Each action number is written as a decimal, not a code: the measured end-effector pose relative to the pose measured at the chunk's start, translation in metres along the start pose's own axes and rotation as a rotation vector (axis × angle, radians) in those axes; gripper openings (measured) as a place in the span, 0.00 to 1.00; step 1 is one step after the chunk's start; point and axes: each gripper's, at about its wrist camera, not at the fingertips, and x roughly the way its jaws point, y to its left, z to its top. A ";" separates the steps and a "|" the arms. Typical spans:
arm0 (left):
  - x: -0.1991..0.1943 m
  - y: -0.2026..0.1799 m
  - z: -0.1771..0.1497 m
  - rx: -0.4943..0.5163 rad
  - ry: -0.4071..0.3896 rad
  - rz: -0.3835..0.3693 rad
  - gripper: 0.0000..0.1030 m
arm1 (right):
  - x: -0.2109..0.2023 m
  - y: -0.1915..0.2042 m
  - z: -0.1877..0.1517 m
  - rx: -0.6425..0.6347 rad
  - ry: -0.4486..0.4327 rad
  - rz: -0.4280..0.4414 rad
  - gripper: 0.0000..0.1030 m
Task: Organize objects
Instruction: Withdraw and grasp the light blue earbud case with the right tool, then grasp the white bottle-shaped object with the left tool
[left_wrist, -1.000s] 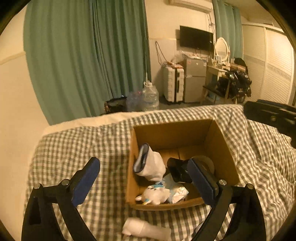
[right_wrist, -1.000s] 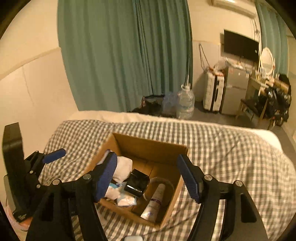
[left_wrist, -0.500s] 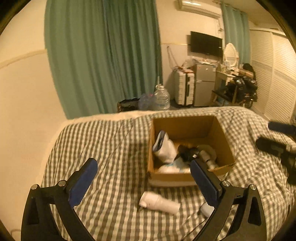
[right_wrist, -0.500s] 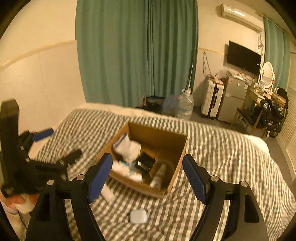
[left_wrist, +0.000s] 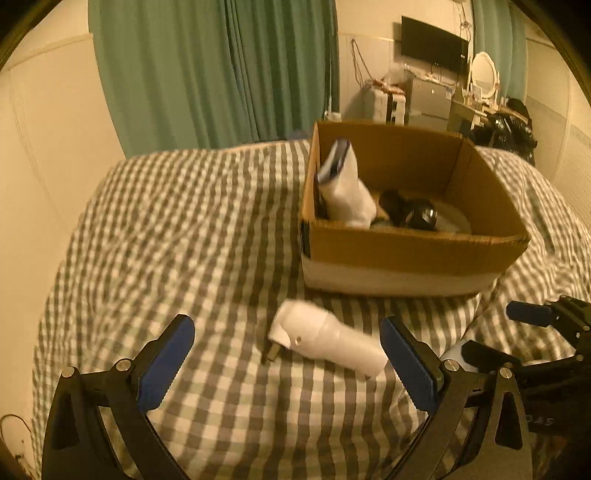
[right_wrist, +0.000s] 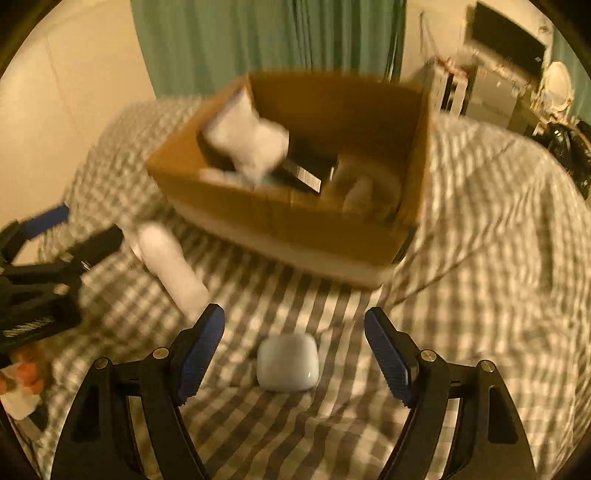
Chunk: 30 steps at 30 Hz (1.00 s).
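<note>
On the far left there is only the checked bed cover (left_wrist: 184, 229). My left gripper (left_wrist: 286, 363) hangs low over it with its jaws wide open and nothing in them. Between those jaws, a bit ahead, lies a white tube-shaped thing (left_wrist: 325, 338) on its side, with its wide end to the left and its long body pointing right. I cannot tell just what it is. I think this is what I should pick up next with this side. To do it well, I would go straight down so one jaw lands on each long side, and close on the thick middle, not the round end, so it does not roll away on the soft cover.

Past it stands the cardboard box (left_wrist: 406, 254), open on top. A white sock (left_wrist: 343, 192) leans against its left wall, with some dark things beside it. That is where I think the loose things should go.

Further right is my right gripper (right_wrist: 293, 352), also wide open and empty. A small white rounded case (right_wrist: 288, 362) lies flat on the bed right between its jaws. It looks smooth and slippery, so I would come down level, squeeze its two flat sides gently, and lift slowly. The picture here is blurry, so I would hold steady first.
</note>
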 end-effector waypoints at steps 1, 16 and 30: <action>0.005 0.000 -0.003 0.000 0.016 0.005 1.00 | 0.007 0.000 -0.002 -0.004 0.020 -0.001 0.76; 0.019 0.002 -0.020 -0.037 0.095 0.002 1.00 | 0.050 0.015 -0.027 -0.051 0.194 -0.022 0.49; 0.056 -0.012 -0.004 -0.096 0.135 0.017 1.00 | 0.007 0.004 -0.033 0.000 0.063 -0.034 0.49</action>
